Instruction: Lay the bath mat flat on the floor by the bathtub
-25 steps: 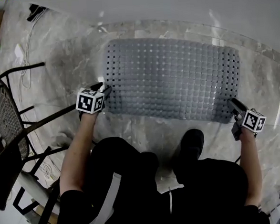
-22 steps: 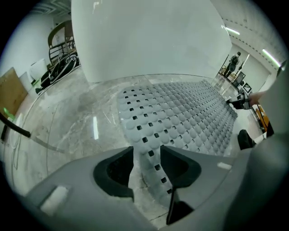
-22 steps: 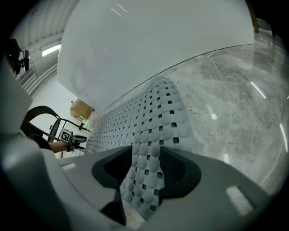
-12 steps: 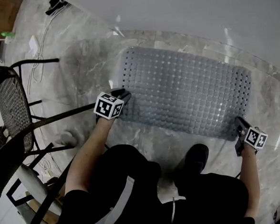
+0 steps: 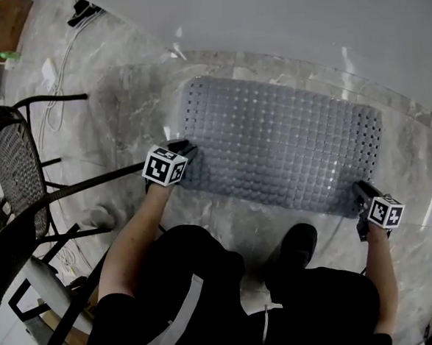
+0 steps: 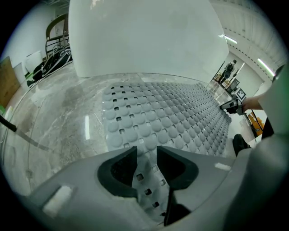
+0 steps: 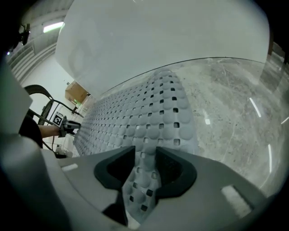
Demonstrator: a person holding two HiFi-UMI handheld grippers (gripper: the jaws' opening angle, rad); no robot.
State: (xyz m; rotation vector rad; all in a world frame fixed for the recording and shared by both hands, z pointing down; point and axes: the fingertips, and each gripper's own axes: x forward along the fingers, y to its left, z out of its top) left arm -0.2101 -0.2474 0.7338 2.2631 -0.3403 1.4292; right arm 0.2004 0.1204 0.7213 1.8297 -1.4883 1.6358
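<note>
The grey bath mat (image 5: 281,149), studded and perforated, lies spread on the marble floor beside the white bathtub (image 5: 278,12). My left gripper (image 5: 185,147) holds the mat's near left corner. In the left gripper view the mat (image 6: 153,117) runs up between the pads of that gripper (image 6: 146,155), which press on it. My right gripper (image 5: 361,189) is at the near right corner. Its jaws are opening, with the mat's corner (image 7: 158,113) still pinched and creased between the pads of that gripper (image 7: 145,155).
A black mesh chair (image 5: 18,189) stands at the left, close to my left arm. White cables (image 5: 47,76) trail over the floor at the far left. The person's black shoe (image 5: 298,240) rests just below the mat's near edge.
The head view has swung a little, so the mat now sits more slanted in it. Both grippers have stayed at the mat's near corners, each set closer onto its corner.
</note>
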